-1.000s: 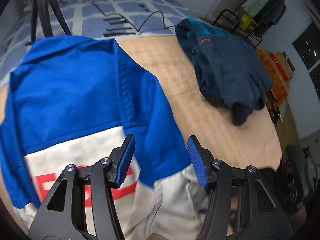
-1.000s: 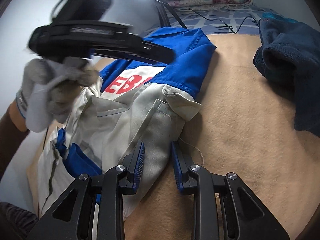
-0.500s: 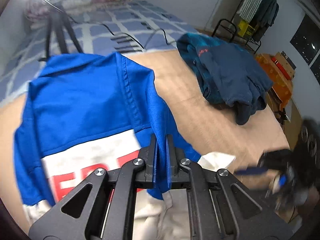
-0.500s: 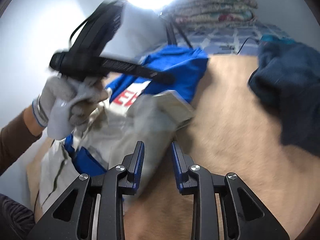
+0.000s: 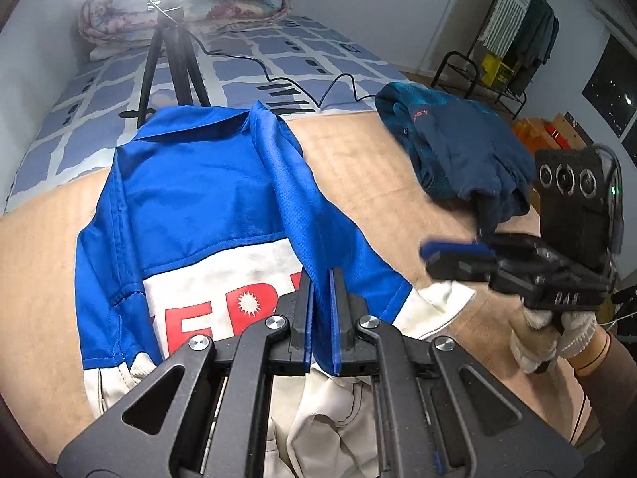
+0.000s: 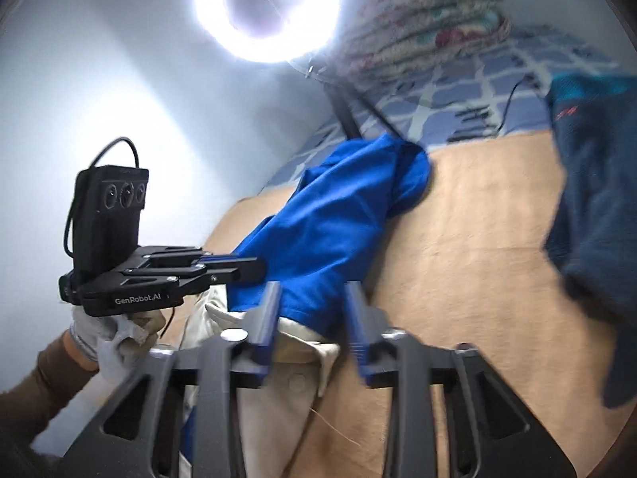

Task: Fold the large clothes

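A blue and white jacket [image 5: 199, 199] with red letters lies on the tan blanket [image 5: 358, 167]. My left gripper [image 5: 320, 279] is shut on a blue fold of its sleeve and holds it raised off the blanket. The jacket also shows in the right wrist view [image 6: 334, 231], with its white cuff below the blue cloth. My right gripper [image 6: 312, 310] is open just above that cuff, one finger on each side of the blue sleeve end. From the left wrist view the right gripper [image 5: 458, 249] is at the right, over the blanket.
A dark blue garment [image 5: 458, 151] lies crumpled at the right of the blanket, also in the right wrist view [image 6: 597, 199]. A tripod [image 5: 171, 55] with a ring light [image 6: 270, 8] stands behind the jacket on a patterned bed [image 5: 278, 59]. A clothes rack [image 5: 509, 40] stands far right.
My left gripper closed on the blue sleeve and lifted it. My right gripper opened wider and moved up toward the sleeve's cuff end.
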{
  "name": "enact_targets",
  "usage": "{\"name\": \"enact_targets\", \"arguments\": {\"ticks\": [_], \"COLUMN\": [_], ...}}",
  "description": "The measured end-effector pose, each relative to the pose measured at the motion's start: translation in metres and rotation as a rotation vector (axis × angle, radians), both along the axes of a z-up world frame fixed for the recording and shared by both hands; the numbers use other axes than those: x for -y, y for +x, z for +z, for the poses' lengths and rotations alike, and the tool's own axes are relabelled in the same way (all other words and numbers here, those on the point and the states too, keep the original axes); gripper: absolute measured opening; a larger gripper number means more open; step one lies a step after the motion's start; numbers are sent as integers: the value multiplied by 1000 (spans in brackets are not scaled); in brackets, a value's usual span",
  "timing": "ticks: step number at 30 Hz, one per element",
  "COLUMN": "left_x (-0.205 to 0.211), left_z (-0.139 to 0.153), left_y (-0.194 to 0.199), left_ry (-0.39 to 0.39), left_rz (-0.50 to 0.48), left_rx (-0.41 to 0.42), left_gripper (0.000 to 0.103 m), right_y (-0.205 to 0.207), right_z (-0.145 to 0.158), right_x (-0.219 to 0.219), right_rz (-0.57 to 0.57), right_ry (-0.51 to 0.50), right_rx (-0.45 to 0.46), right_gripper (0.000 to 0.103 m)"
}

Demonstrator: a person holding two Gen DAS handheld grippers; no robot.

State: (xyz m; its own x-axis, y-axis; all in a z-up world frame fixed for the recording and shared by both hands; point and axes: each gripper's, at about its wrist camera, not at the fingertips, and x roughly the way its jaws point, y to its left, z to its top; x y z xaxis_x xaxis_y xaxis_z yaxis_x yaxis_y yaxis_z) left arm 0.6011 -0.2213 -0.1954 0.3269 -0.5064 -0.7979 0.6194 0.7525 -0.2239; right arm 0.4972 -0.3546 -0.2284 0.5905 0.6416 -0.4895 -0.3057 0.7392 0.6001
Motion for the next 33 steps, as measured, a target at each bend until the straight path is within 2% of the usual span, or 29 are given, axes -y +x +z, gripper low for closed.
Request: {"name": "enact_targets", "arguments": {"ticks": [1, 5, 9, 12, 14, 17, 20, 23, 25, 26, 27, 29, 31, 33], "left_x": [0, 1, 10, 22, 27, 16, -15, -59, -91, -102, -119, -142, -161, -166], "left_z": [-1, -2, -2, 0, 5, 25, 43, 49, 47, 45, 39, 27, 12, -1], "left_y": [1, 4, 9, 17, 21, 24, 29, 41, 50, 53, 60, 71, 80, 84], "left_ry": [0, -8, -36, -80, -82, -127, -158, -169, -161, -154, -158, -185, -199, -184], "left_rz": [2, 11, 16, 33, 52, 84, 120, 186, 247, 271, 306, 342, 386, 389], "left_rx": [1, 0, -17, -59, -54, -15, 20, 27, 36, 39, 29, -13, -35, -42], "left_gripper": [5, 5, 5, 5, 8, 10, 10, 10, 13, 22, 27, 28, 28, 28], "right_y": [0, -18, -37, -43, -47, -45, -42, -33, -21, -20, -11, 0, 16, 34], "right_z": [-1, -6, -6, 4, 14, 21, 22, 27, 27, 28, 27, 24, 14, 1], "right_x": [-3, -16, -28, -12, 6, 26, 27, 14, 6, 2, -4, -13, -26, -38], "right_rz": [27, 162, 231, 195, 129, -3, -64, -55, -63, -75, -78, -69, -69, -89], "right_ry": [11, 23, -29, -11, 7, -53, -145, -167, -185, -201, -209, -227, -294, -410], "right_rx": [-8, -33, -63, -37, -12, -21, -40, -26, -19, -10, -1, -10, -25, -48], "right_gripper": [11, 11, 11, 11, 11, 11, 11, 13, 33, 43, 43, 43, 38, 32]}}
